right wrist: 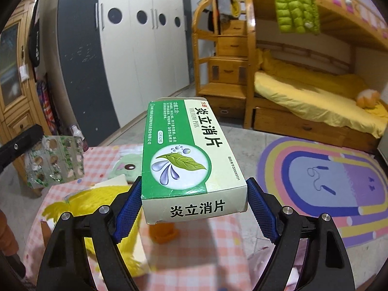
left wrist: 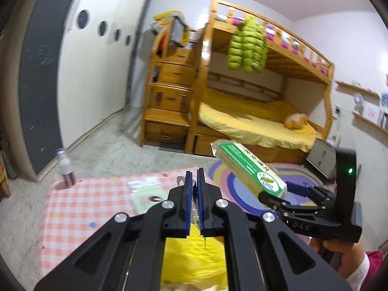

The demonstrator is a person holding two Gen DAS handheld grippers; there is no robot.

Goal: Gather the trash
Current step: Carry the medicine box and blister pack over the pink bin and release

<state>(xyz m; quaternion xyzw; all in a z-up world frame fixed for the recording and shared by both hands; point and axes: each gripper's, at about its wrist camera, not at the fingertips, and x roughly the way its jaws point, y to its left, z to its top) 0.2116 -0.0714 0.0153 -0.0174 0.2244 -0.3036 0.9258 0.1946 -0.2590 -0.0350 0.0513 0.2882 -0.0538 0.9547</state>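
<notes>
While the right gripper [right wrist: 194, 206] pinches the box [right wrist: 191, 155] by its near end above the worktop [right wrist: 194, 254], the box looks light, hollow and easy to crush. The left gripper [left wrist: 194, 181], pressed together, pinches a thin blister pack [right wrist: 55, 161].

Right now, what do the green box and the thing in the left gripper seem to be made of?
Green box: probably thin cardboard with a slightly glossy print; crisp folded edges, open end flap. Blister sheet in the left gripper: apparently silvery foil and plastic; crinkled, with punched-out pockets.
</notes>
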